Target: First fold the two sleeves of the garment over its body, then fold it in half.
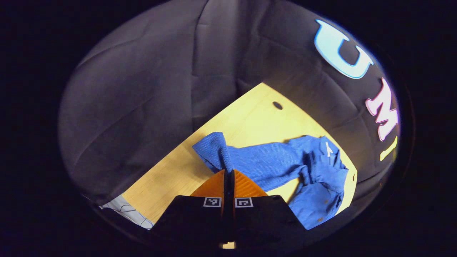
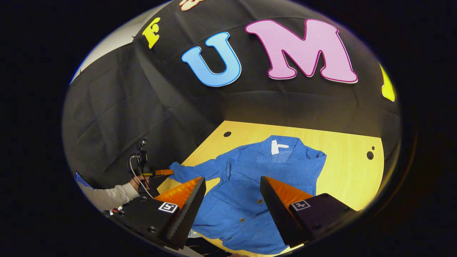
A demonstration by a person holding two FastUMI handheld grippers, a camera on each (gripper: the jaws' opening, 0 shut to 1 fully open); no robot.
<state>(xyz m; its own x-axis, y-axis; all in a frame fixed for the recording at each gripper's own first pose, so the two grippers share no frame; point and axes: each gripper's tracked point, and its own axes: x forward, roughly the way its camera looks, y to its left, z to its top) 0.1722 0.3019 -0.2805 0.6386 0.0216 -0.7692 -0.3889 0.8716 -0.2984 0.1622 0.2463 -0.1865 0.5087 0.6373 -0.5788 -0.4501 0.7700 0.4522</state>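
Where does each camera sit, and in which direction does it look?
Left gripper view: rides on the left gripper, shut on the sleeve of the blue jacket, looking along the wooden table towards the booth wall.
Right gripper view: rides on the open right gripper above the jacket, facing the wall; the left gripper and a white-sleeved hand show farther off.
Both show the jacket and table.

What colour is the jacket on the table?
The jacket is blue; it shows best in the right gripper view.
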